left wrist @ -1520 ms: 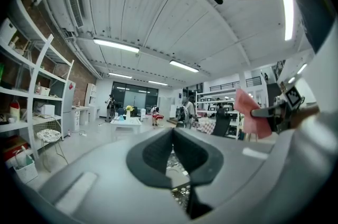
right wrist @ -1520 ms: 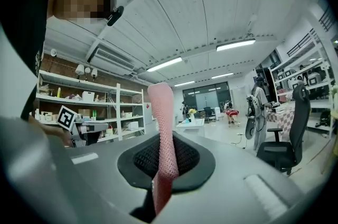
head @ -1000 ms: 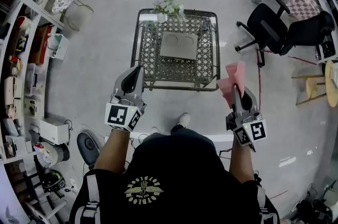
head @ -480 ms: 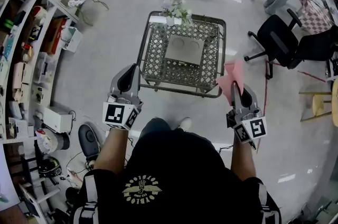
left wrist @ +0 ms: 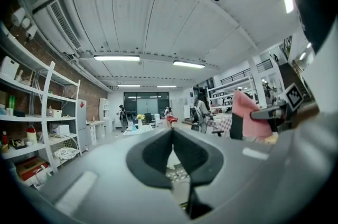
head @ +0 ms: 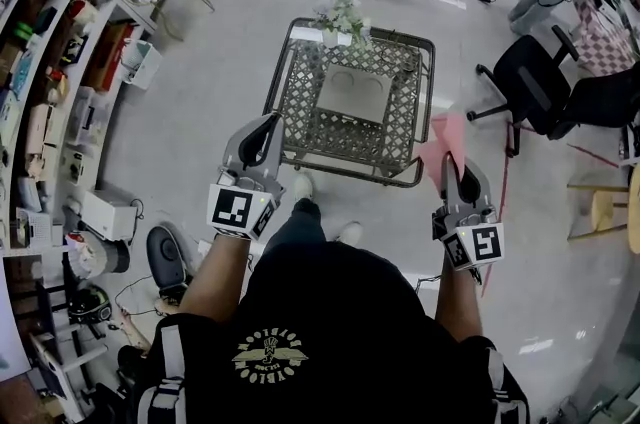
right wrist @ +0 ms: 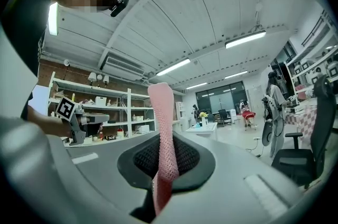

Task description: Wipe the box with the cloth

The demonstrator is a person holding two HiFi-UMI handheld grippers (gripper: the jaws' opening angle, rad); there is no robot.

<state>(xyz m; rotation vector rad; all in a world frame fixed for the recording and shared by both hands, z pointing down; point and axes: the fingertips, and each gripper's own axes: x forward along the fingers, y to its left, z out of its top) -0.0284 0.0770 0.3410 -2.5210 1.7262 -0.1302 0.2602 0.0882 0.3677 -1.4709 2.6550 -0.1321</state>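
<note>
A flat grey box (head: 352, 95) lies on the metal lattice table (head: 300, 102) straight ahead of me. My left gripper (head: 266, 127) is shut with nothing in it, and it hovers at the table's near left corner. In its own view the left gripper (left wrist: 172, 133) points up and outward, jaws closed together. My right gripper (head: 453, 170) hangs just off the table's near right corner, shut on a pink cloth (head: 443, 144) that stands up from the jaws. The right gripper view shows the pink cloth (right wrist: 161, 122) pinched in the right gripper (right wrist: 162, 150).
A small potted plant (head: 340, 15) stands at the table's far edge. Shelving (head: 60, 62) full of items runs along the left. Black office chairs (head: 535, 77) stand on the right, with a wooden stool (head: 590, 202) beyond. A dark round device (head: 165, 257) sits on the floor at lower left.
The person has stepped toward the table, which now lies closer. Both grippers moved forward; the left one reached the near left corner. The cloth stays held.
</note>
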